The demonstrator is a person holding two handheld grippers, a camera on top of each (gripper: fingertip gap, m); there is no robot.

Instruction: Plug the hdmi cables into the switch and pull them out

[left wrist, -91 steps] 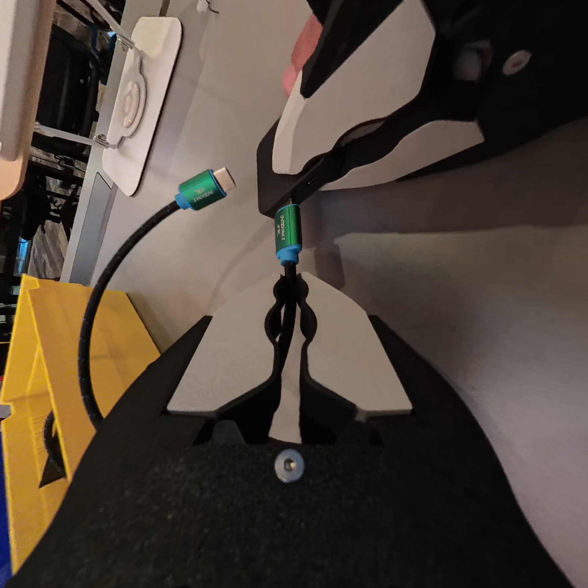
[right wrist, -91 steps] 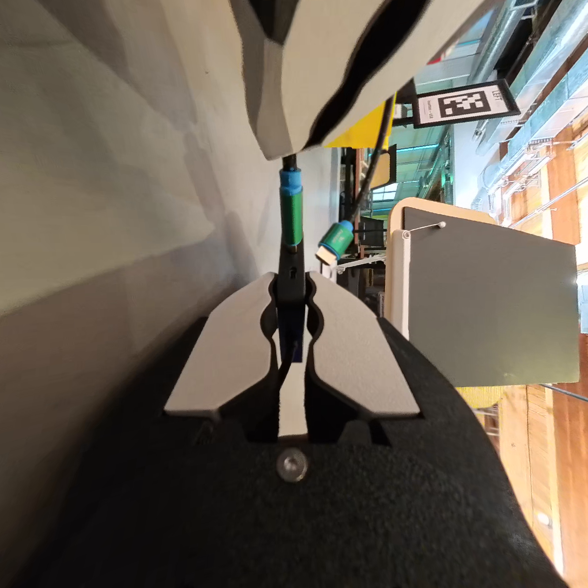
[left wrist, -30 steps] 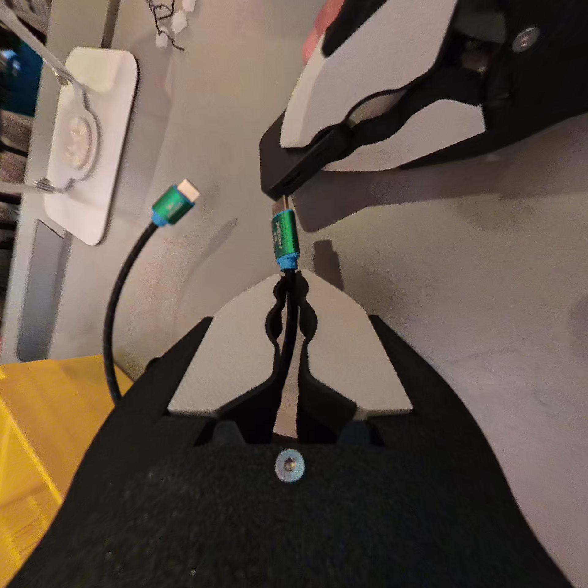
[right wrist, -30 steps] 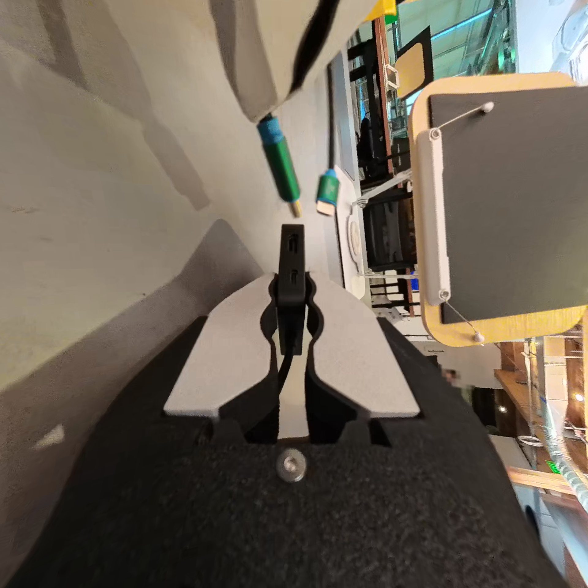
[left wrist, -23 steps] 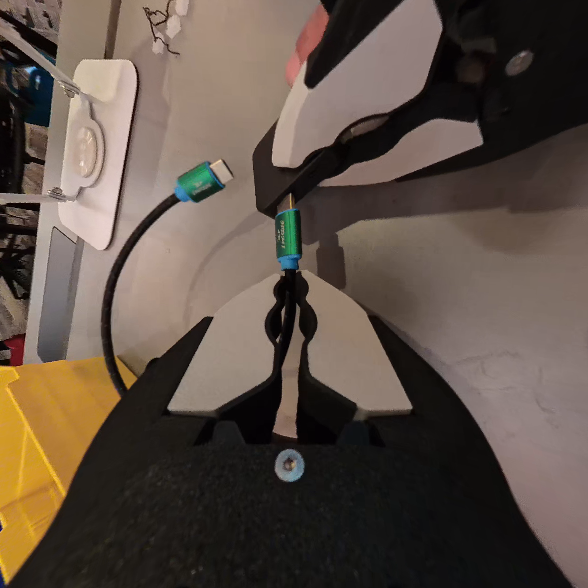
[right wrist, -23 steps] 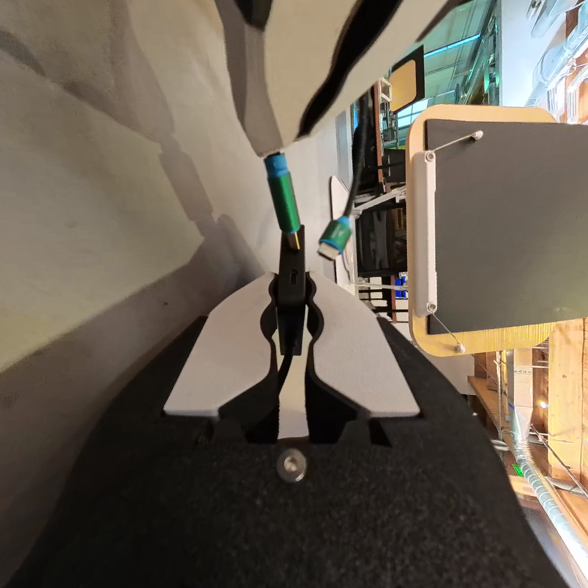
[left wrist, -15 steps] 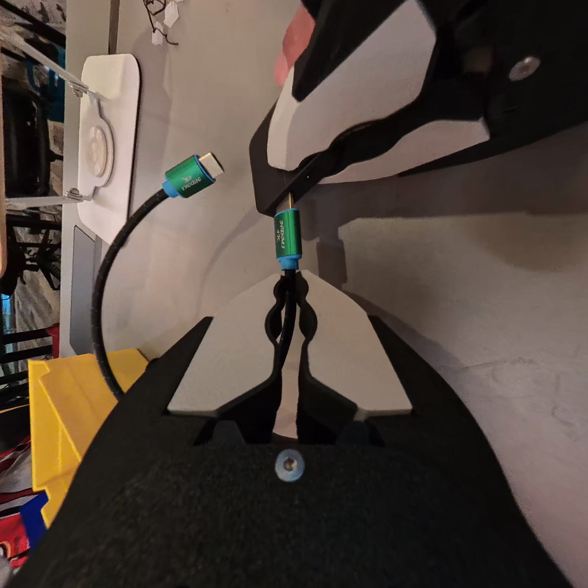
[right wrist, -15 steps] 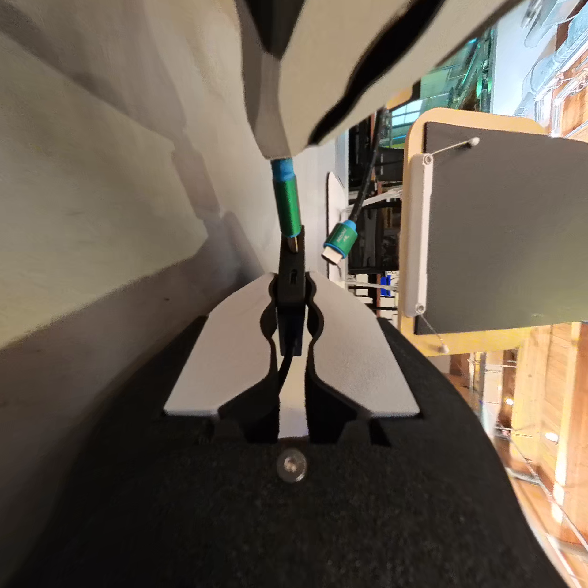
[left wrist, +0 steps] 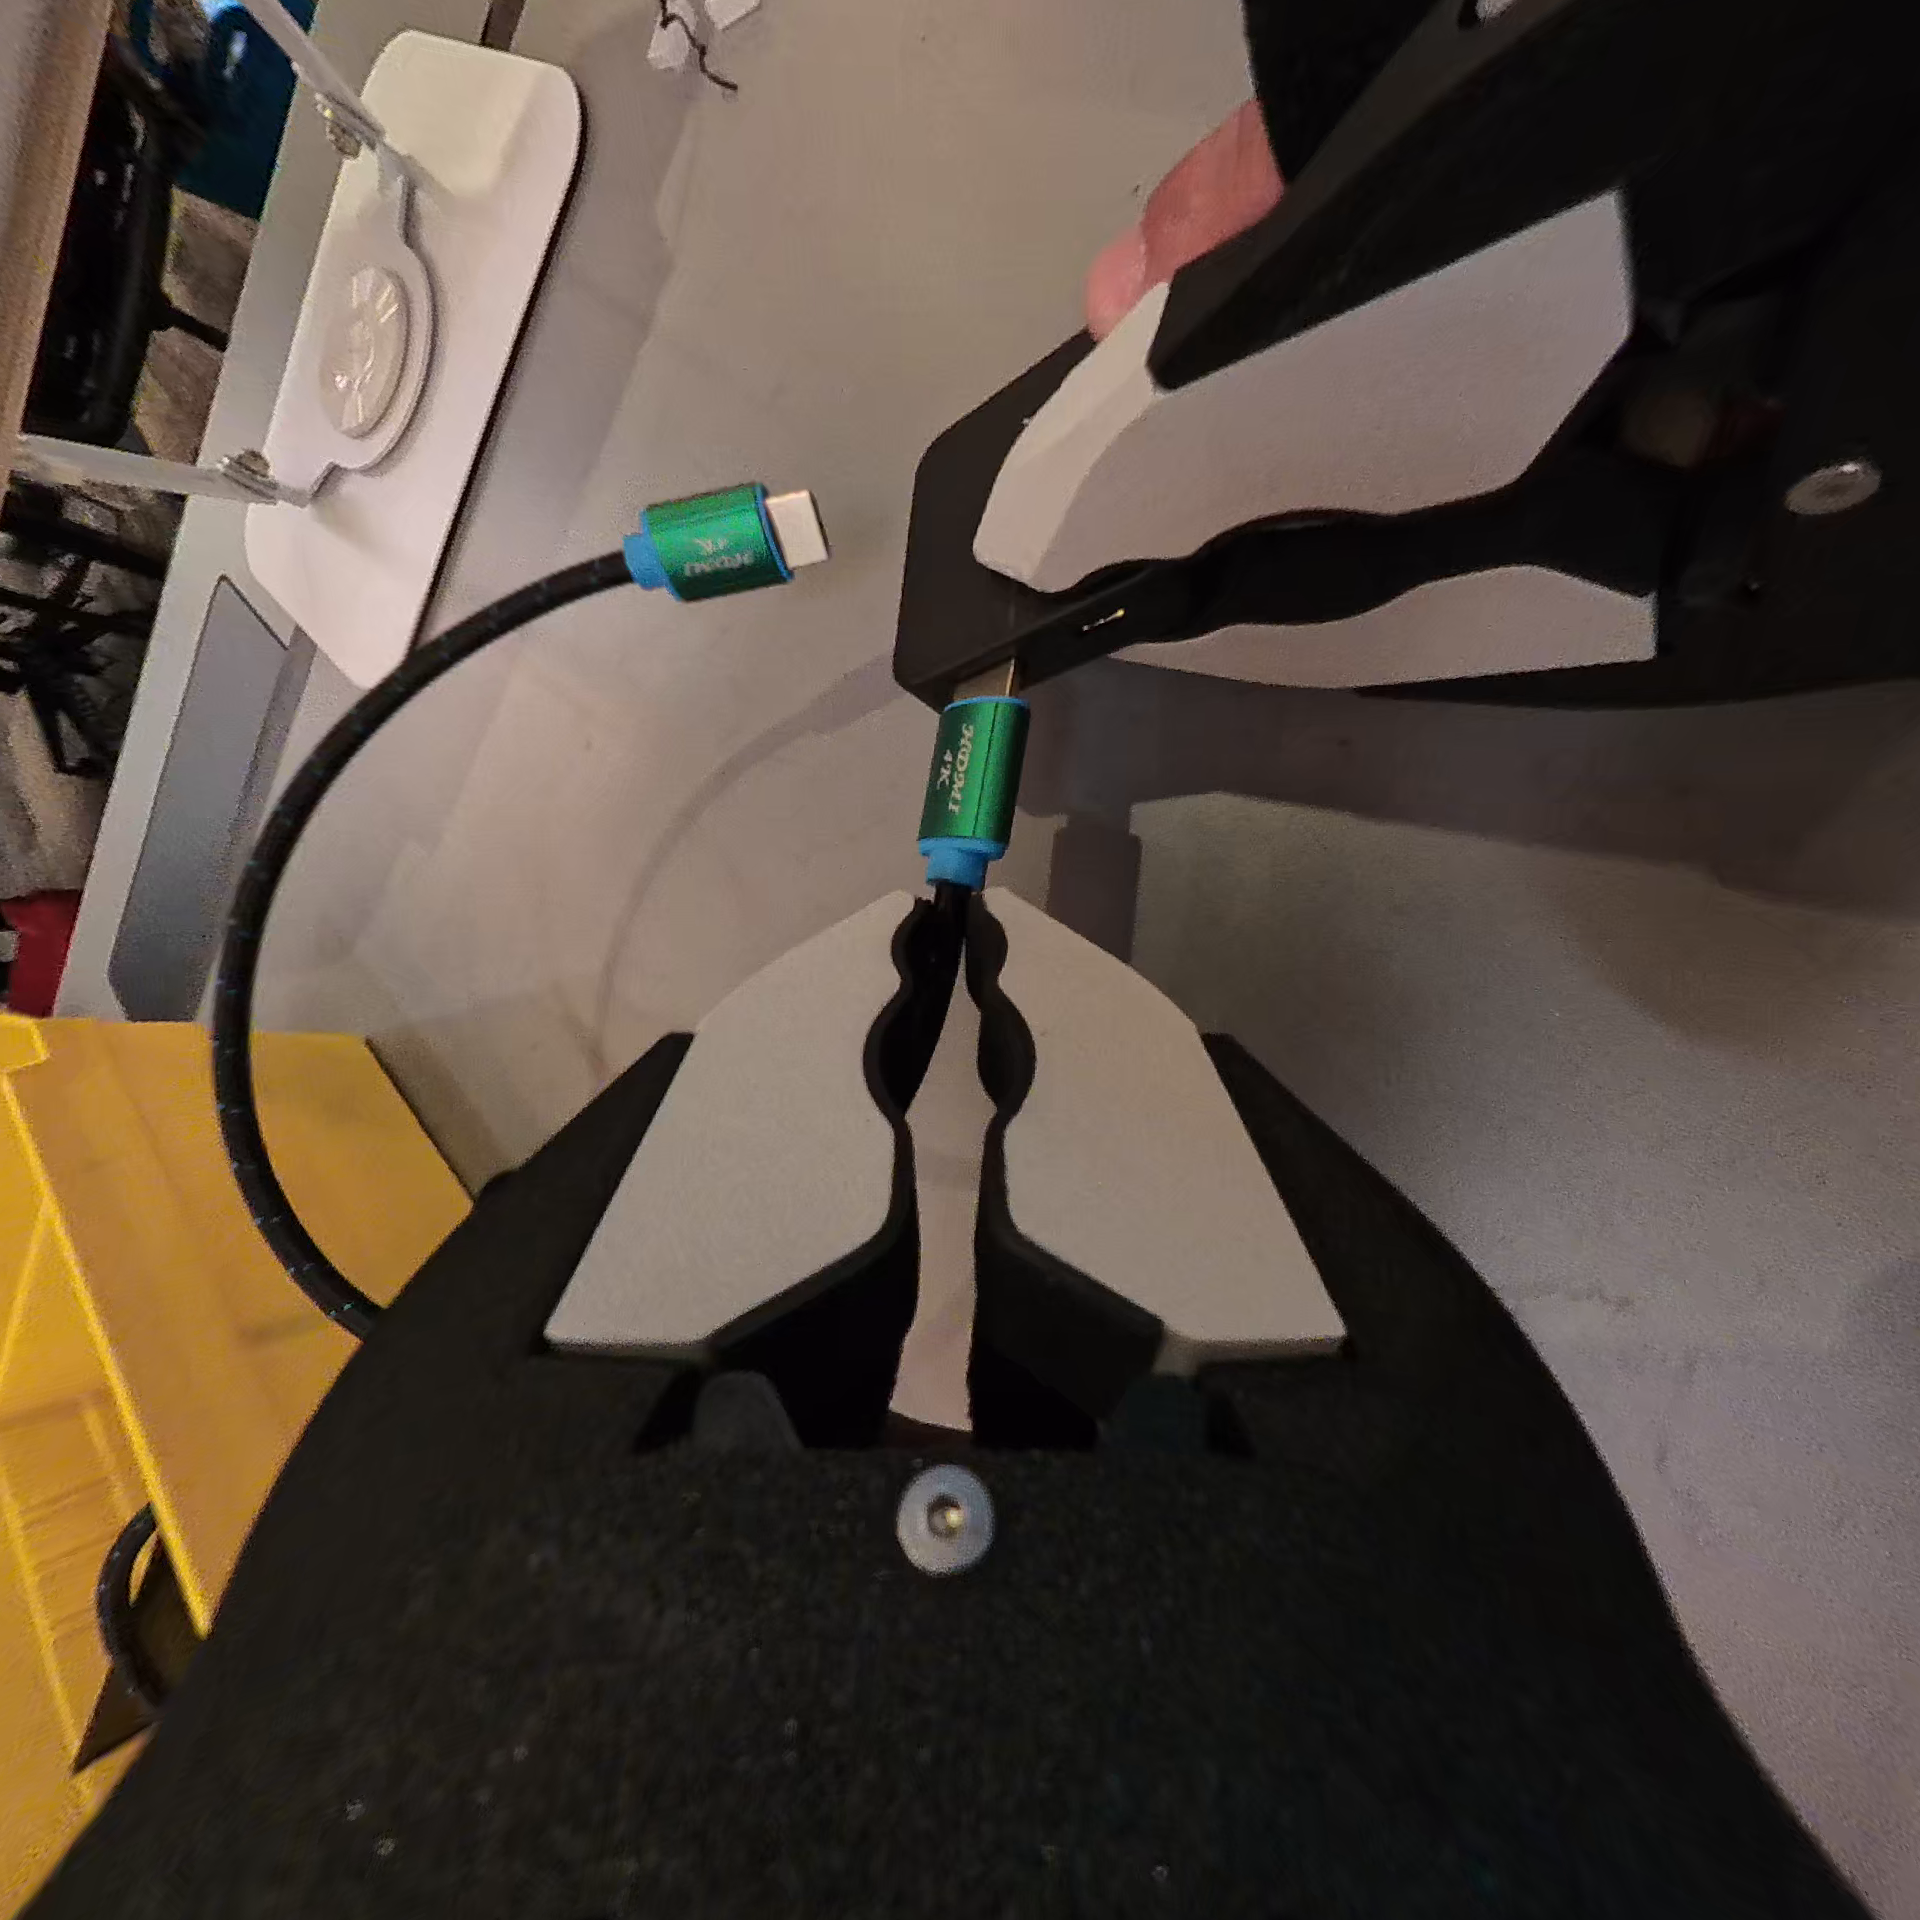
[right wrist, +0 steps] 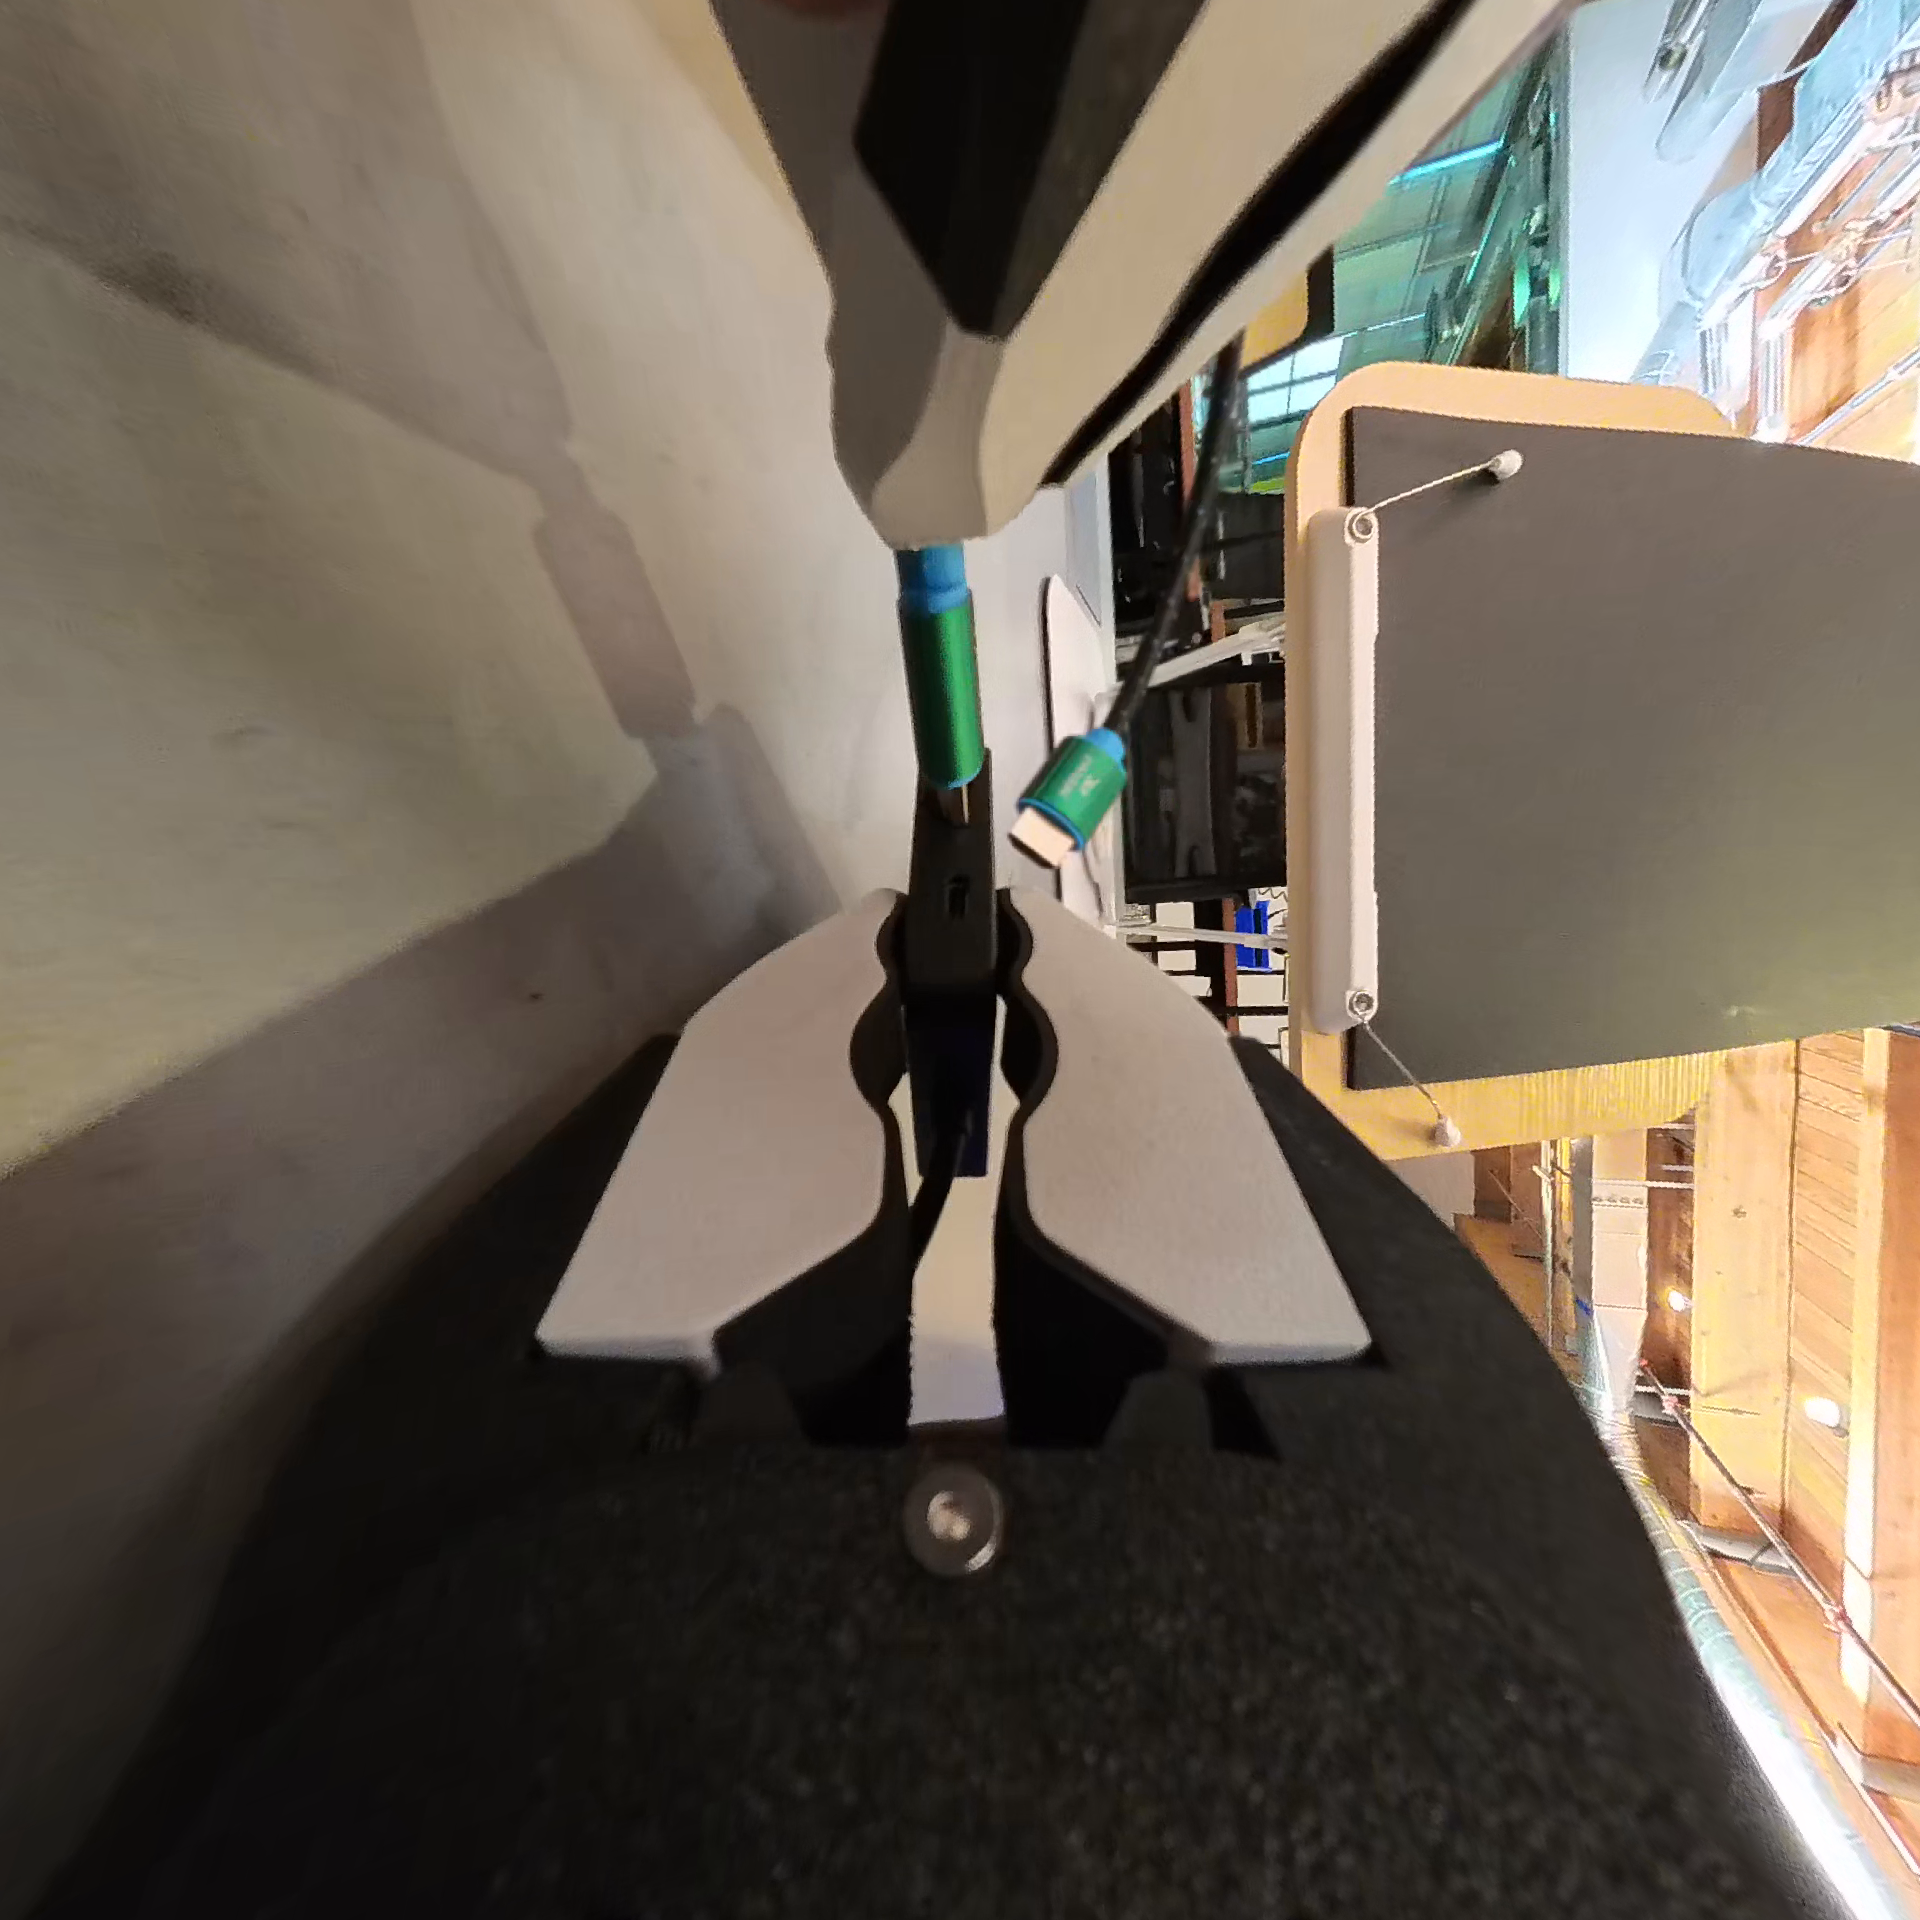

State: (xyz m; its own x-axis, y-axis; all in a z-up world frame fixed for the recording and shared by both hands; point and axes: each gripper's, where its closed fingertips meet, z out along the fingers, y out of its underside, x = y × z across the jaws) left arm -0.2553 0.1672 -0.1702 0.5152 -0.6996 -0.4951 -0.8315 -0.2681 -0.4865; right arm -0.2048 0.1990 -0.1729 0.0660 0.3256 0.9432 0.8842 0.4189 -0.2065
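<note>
My left gripper (left wrist: 951, 914) is shut on a black braided HDMI cable just behind its green plug (left wrist: 968, 774). The plug's metal tip sits partly in a port of the black switch (left wrist: 951, 582). My right gripper (right wrist: 951, 914) is shut on the switch (right wrist: 951, 883), and it shows at the upper right of the left wrist view (left wrist: 1039, 592). The plugged connector (right wrist: 940, 696) enters the switch from above in the right wrist view. The cable's other green plug (left wrist: 727, 542) hangs free to the left, and it shows in the right wrist view (right wrist: 1070, 795).
A white plate with a round disc (left wrist: 405, 312) lies on the grey table (left wrist: 1455, 1039) at the upper left. A yellow bin (left wrist: 156, 1299) is at the lower left. A dark panel on a wooden board (right wrist: 1621, 748) stands to the right. A person's fingertip (left wrist: 1174, 239) is behind the right gripper. The left gripper's tips are roughly 6 cm from the right gripper's.
The green plug went from just clear of the switch into its port. The free plug end has swung toward the switch.
</note>
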